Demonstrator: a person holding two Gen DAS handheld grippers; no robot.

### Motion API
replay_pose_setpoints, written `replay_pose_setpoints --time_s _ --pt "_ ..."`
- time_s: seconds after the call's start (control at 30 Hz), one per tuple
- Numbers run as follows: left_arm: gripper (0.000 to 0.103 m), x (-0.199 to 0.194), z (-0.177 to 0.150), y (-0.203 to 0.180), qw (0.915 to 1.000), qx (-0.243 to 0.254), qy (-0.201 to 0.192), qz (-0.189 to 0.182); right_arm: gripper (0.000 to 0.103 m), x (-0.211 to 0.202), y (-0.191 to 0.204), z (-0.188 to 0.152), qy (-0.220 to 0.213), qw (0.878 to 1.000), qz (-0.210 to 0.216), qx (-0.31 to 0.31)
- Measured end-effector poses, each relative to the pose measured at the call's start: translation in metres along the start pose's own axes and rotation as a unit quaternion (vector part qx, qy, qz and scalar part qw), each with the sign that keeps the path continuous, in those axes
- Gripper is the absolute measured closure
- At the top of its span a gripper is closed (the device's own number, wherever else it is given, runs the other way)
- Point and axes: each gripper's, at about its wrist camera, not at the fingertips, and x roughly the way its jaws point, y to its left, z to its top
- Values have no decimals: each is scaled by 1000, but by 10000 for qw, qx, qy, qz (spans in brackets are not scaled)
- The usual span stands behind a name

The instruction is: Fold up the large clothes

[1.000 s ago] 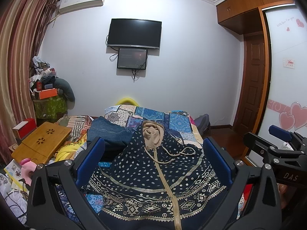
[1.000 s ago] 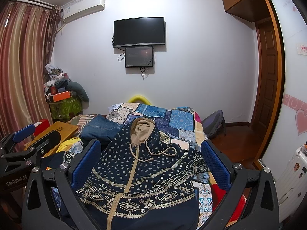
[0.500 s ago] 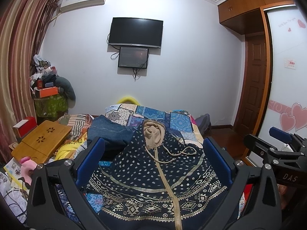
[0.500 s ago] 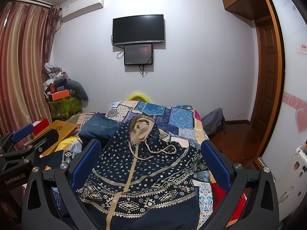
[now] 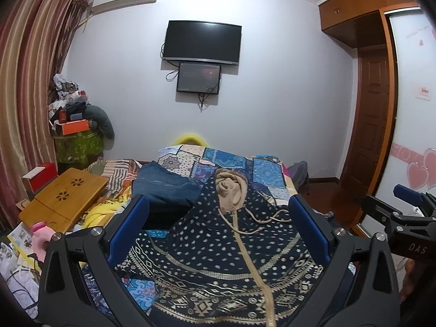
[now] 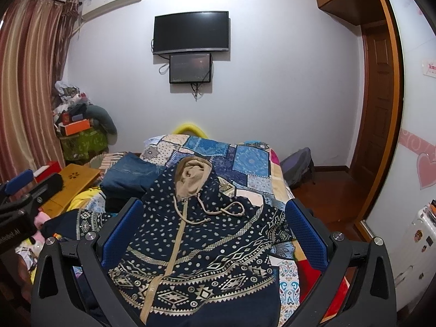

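Currently I find the navy patterned hoodie point(image 5: 218, 248) spread front-up on the patchwork quilt point(image 5: 226, 160) of the bed, its long axis running away from me. Its tan-lined hood point(image 6: 192, 175) points toward the far wall and its hem lies nearest the cameras. The tan zipper point(image 6: 175, 242) runs down the middle, and the drawstring point(image 6: 223, 211) lies looped over the chest.

Left of the hood, a folded blue denim garment point(image 5: 160, 184) lies on the bed, just beside the hoodie. Further left I note a wooden lap table point(image 5: 65, 201), a red box point(image 5: 41, 175) behind it, and a green-covered stand point(image 5: 77, 144) piled with an orange box and clutter. A television point(image 6: 190, 31) and a smaller screen point(image 6: 190, 68) hang on the wall beyond.

My left gripper point(image 5: 218, 218) hovers over the hoodie with jaws spread wide, gripping nothing. My right gripper point(image 6: 214, 219) hovers likewise, jaws wide apart, also gripping nothing
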Motion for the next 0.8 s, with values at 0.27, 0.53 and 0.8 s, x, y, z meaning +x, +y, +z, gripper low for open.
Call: replay_pose_setpoints --time_s 0.27,0.53,0.8 --pt "0 41 6 44 9989 -290 207 295 0 37 3 6 299 9994 -145 -80" --pt "0 87 -9 135 9873 -971 533 1139 0 87 13 1 855 9963 -77 -64" --pt "0 124 -71 261 9432 -1962 1277 2359 0 127 29 -10 1368 9901 -100 -309"
